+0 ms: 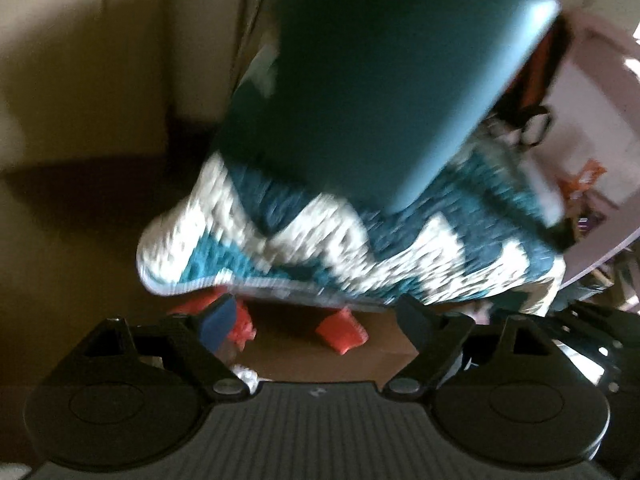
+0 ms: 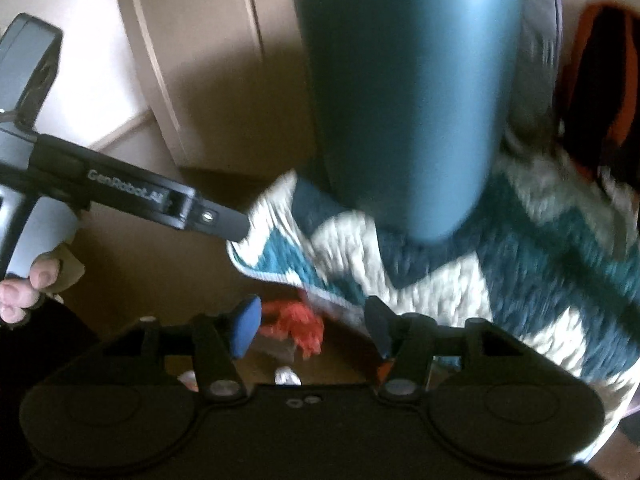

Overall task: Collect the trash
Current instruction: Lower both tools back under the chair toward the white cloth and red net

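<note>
Both views are blurred. In the left wrist view, pale cabinet panels [image 1: 80,60] fill the left side above a brown floor [image 1: 280,344]. The left gripper [image 1: 316,320] points steeply down with its fingers spread wide and nothing between the pads; under them on the floor lie crumpled red-orange scraps of trash [image 1: 342,330], one by the blue pad of the left-hand finger [image 1: 218,320], one nearer the middle, with a small white crumpled bit [image 1: 246,378] closer to the gripper body. Just beyond hangs the edge of a teal-and-white zigzag blanket [image 1: 320,248], and a smooth teal bin-like object [image 1: 360,92] stands on it, tilted in the picture. In the right wrist view the left gripper's handle is seen at far left, held by a hand [image 2: 24,292]. The right gripper [image 2: 312,326] also has its fingers apart and empty, a red-orange crumpled scrap [image 2: 298,326] on the floor between them.
</note>
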`<action>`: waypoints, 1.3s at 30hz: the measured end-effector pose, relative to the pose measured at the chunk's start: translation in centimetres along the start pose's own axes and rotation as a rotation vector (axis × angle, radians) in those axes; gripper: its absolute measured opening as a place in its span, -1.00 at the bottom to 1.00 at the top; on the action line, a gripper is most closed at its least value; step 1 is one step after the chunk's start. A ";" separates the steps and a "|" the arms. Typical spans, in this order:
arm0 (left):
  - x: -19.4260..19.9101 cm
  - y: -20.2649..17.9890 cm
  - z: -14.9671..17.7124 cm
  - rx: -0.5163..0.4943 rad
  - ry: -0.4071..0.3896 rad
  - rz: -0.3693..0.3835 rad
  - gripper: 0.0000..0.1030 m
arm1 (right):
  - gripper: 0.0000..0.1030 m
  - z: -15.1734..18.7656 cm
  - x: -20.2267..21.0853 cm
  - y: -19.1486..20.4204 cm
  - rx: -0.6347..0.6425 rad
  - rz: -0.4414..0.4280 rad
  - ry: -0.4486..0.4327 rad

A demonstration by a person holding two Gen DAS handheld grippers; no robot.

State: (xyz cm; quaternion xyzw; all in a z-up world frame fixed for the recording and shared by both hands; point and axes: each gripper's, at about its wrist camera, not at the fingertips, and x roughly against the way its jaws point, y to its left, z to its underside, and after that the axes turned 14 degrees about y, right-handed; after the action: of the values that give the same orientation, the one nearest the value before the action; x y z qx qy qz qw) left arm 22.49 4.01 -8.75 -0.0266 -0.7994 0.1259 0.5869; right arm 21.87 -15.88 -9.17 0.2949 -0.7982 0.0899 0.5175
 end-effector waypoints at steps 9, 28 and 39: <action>-14.8 4.1 0.7 0.212 0.269 -0.050 0.70 | 0.11 2.4 -11.5 -4.4 -0.154 0.057 0.177; -37.2 11.7 1.5 0.462 0.622 -0.080 0.70 | 0.11 3.5 -32.4 -11.6 -0.205 0.120 0.431; -43.7 13.7 2.7 0.471 0.677 -0.089 0.70 | 0.06 4.6 -38.1 -14.3 -0.197 0.126 0.492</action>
State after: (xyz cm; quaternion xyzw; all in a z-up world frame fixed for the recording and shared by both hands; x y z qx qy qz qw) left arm 32.04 8.47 -53.36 0.1029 -0.5108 0.2639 0.8117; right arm 37.41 -15.14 -47.08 0.1620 -0.6700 0.1129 0.7156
